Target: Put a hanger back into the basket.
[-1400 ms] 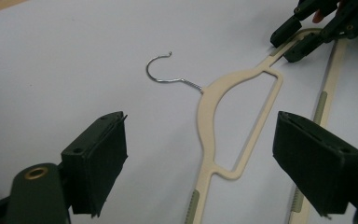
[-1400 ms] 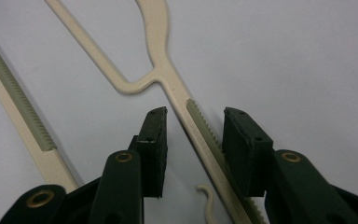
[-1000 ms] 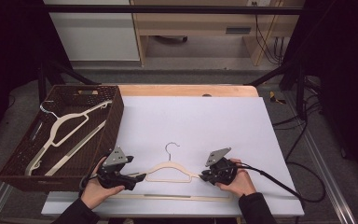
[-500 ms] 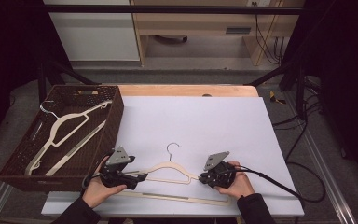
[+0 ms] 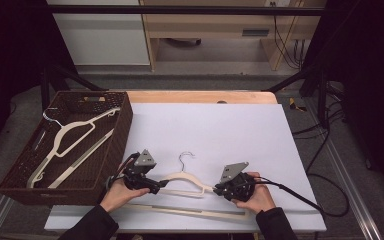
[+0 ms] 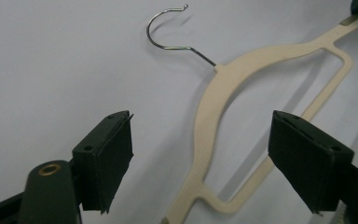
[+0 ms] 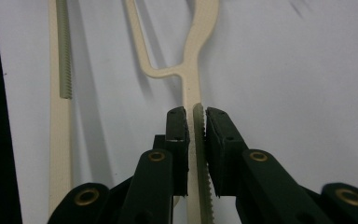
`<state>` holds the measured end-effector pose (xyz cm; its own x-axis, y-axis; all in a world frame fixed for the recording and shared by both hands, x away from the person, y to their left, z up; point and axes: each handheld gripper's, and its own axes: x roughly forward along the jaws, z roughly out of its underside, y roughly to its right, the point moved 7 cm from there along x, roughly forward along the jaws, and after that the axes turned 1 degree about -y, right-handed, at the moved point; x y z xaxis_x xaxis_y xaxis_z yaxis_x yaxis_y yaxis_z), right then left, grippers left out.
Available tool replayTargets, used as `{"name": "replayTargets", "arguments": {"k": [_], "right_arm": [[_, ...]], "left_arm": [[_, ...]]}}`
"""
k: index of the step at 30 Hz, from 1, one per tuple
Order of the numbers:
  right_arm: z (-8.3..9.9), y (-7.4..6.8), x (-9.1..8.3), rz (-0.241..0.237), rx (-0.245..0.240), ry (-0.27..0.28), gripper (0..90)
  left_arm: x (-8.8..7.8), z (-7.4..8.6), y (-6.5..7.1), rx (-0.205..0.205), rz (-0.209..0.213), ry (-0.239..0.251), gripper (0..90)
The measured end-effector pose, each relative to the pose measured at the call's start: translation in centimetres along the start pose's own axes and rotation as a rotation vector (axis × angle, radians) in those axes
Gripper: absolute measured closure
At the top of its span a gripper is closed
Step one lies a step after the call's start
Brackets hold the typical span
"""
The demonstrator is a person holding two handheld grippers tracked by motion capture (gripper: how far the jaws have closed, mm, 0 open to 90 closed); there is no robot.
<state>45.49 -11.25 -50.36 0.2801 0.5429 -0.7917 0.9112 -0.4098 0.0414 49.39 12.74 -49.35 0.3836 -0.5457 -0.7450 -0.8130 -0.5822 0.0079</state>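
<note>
i hold my right gripper [image 5: 219, 189] at the near right of the white table [image 5: 260, 135], and in the right gripper view [image 7: 196, 122] my two black jaws are pressed together on the end of the cream hanger [image 7: 196, 56], its ridged grey strip caught between the pads. in the high view that hanger [image 5: 182, 180] lies across the near middle of the table between my two hands, its wire hook [image 5: 185, 159] pointing away from me.

my left gripper [image 5: 156, 186] sits at the hanger's other end. in the left gripper view [image 6: 223, 144] its jaws stand wide apart, one on each side of the cream arm [image 6: 214, 121], which passes between them without touching either pad. the hook [image 6: 168, 32] curls over bare table beyond.

a loose cream bar [image 5: 190, 212] lies along the near edge of the table, just in front of my hands; it also runs up the left of the right gripper view [image 7: 60, 116].

a dark wicker basket [image 5: 122, 125] rests at the table's left side, with another cream hanger [image 5: 72, 137] lying inside it.
</note>
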Motion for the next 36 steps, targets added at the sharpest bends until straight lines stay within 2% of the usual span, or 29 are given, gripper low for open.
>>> {"name": "replayTargets", "arguments": {"k": [3,6,8,11,13,14,20,24,25,30,32,36], "right_arm": [[-0.3,-0.1,-0.3,-0.003,-0.009,0.015,79.9],[-0.4,-0.2,-0.5,0.004,-0.015,0.008,79.9],[-0.5,-0.3,-0.6,-0.003,-0.019,0.015,79.9],[-0.5,-0.3,-0.7,-0.003,-0.017,0.016,79.9],[-0.4,-0.3,-0.6,-0.003,-0.015,0.011,79.9],[-0.4,-0.3,-0.6,-0.007,-0.017,0.014,79.9],[-0.5,-0.2,-0.9,0.001,-0.015,0.022,79.9],[-0.5,-0.2,-0.9,-0.004,-0.011,0.019,79.8],[-0.4,-0.2,-0.9,-0.005,-0.01,0.012,79.7],[-0.1,0.0,-0.8,-0.003,0.012,0.019,79.3],[0.0,0.1,-0.9,-0.021,0.029,0.043,79.3],[0.4,0.4,-1.1,-0.026,0.069,0.058,77.0]], "left_arm": [[1.0,-0.3,0.2,0.02,0.004,-0.026,26.9],[2.1,-0.5,0.3,0.033,0.011,-0.052,30.8],[2.8,-0.6,0.4,0.025,0.024,-0.056,35.1],[3.8,-0.5,0.3,0.028,0.035,-0.088,41.4],[4.2,-0.4,0.2,0.013,0.048,-0.093,46.2],[4.1,-0.4,0.2,0.013,0.054,-0.094,46.7],[3.9,-0.3,0.6,0.034,0.055,-0.108,67.1],[3.8,-0.3,0.8,0.053,0.047,-0.12,69.3],[3.6,-0.3,0.8,0.08,0.043,-0.132,69.7],[2.6,-0.7,1.2,0.136,0.002,-0.106,71.1],[2.2,-0.8,1.5,0.138,0.005,-0.09,71.6],[1.6,-0.9,2.1,0.17,-0.024,-0.078,72.7]]}}
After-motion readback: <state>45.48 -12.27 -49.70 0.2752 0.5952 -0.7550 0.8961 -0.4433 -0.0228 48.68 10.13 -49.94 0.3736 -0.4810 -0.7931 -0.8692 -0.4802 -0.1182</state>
